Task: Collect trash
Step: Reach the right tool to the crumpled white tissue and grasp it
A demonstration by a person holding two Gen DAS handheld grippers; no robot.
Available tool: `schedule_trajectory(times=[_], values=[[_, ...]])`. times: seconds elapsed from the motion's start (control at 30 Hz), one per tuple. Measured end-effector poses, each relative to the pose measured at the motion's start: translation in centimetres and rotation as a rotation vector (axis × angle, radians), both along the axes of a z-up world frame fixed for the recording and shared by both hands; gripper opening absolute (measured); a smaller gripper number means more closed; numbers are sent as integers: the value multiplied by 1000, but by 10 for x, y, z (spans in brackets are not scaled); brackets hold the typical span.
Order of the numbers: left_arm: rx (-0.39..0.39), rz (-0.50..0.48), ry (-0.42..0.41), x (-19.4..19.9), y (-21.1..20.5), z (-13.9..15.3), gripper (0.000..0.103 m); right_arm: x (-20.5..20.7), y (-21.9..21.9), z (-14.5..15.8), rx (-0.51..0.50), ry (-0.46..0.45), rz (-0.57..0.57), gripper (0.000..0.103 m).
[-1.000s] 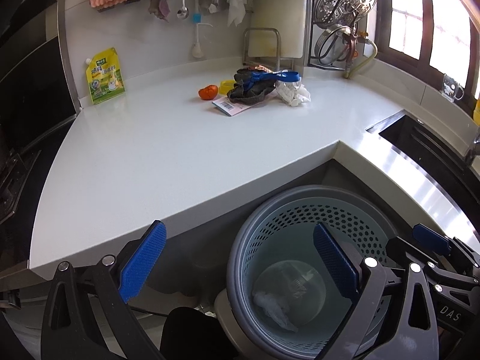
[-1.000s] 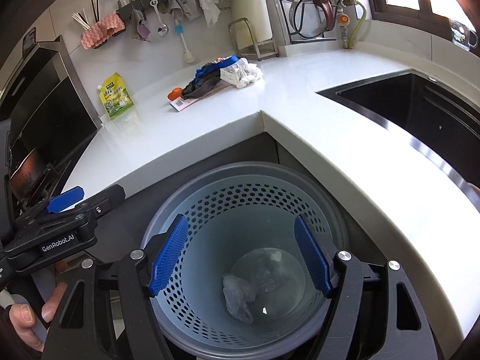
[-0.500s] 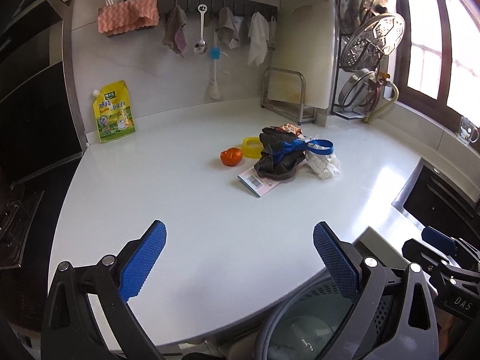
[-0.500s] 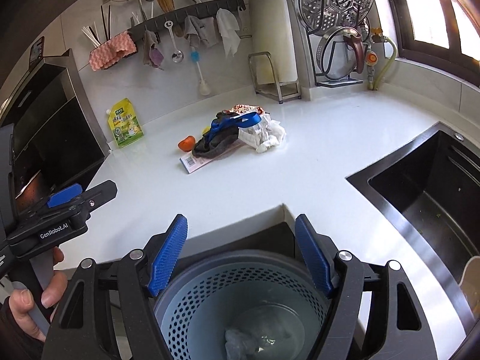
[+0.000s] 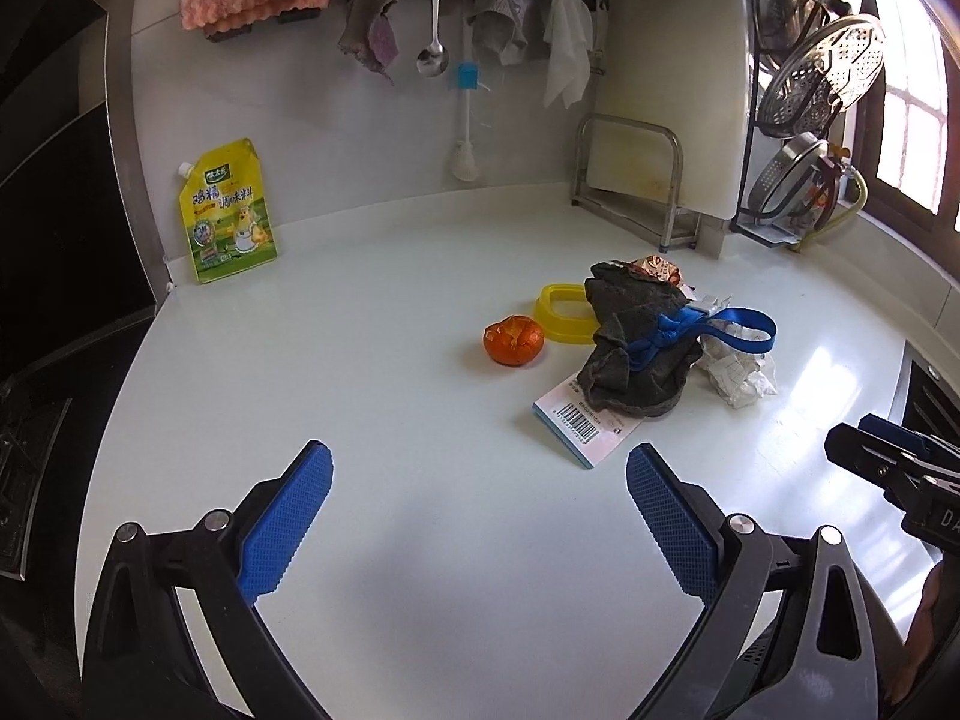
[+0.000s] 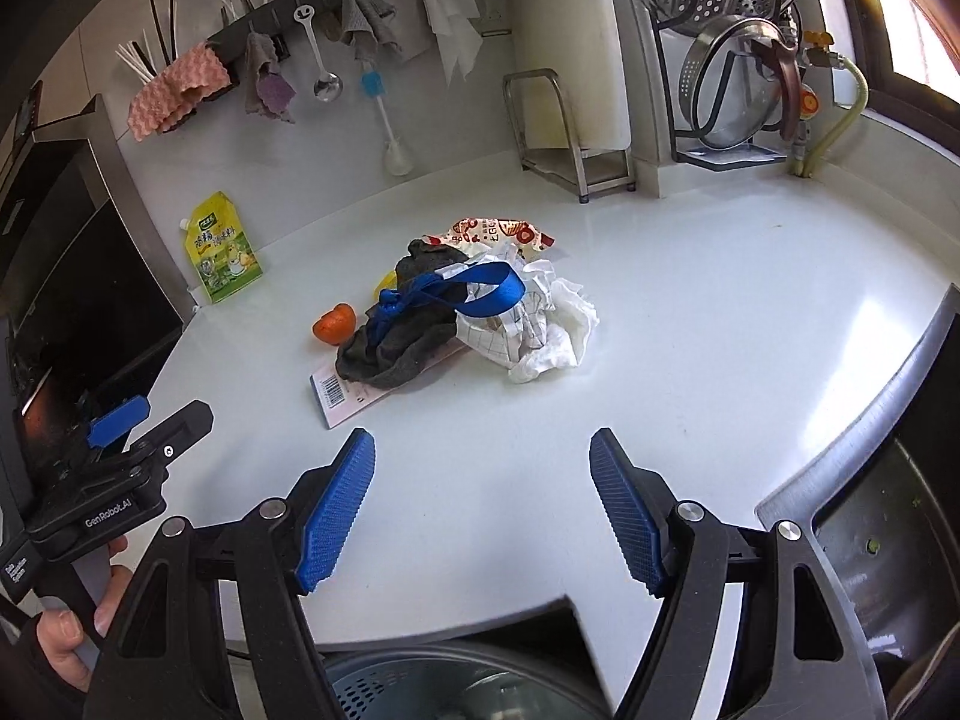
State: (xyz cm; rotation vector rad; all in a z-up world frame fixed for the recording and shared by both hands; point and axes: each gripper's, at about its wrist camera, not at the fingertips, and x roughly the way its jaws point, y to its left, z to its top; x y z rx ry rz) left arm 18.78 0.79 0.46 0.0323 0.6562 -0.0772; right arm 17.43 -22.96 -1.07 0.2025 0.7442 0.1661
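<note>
Both fingers (image 5: 282,519) of the left gripper (image 5: 477,519) stand wide, nothing between them, over bare counter (image 5: 336,360). Left wrist view: trash heap sits mid-counter, well ahead. Grey rag (image 5: 636,348) on a barcoded card (image 5: 579,423), blue strap (image 5: 714,327) across it, crumpled paper (image 5: 741,372) on the right, yellow ring (image 5: 564,312) and orange peel (image 5: 514,340) on the left. Yellow pouch (image 5: 227,213) leans at the back wall.

Right wrist view: right gripper (image 6: 483,510) also wide and empty, near the counter's front edge. Heap ahead, wrapper (image 6: 495,234) behind it. Bin (image 6: 444,681) below the edge. Sink (image 6: 900,516) at right. A hand (image 6: 72,636) holds the left gripper.
</note>
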Motion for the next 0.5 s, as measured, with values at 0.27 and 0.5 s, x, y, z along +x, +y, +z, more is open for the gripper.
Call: schedule_trajectory(times=[0.27, 0.5], values=[[-2, -2, 38, 26, -7, -10, 97, 43, -5, -8, -78, 35, -1, 71], [-2, -7, 52, 31, -8, -15, 97, 73, -20, -24, -83, 105, 6, 71]])
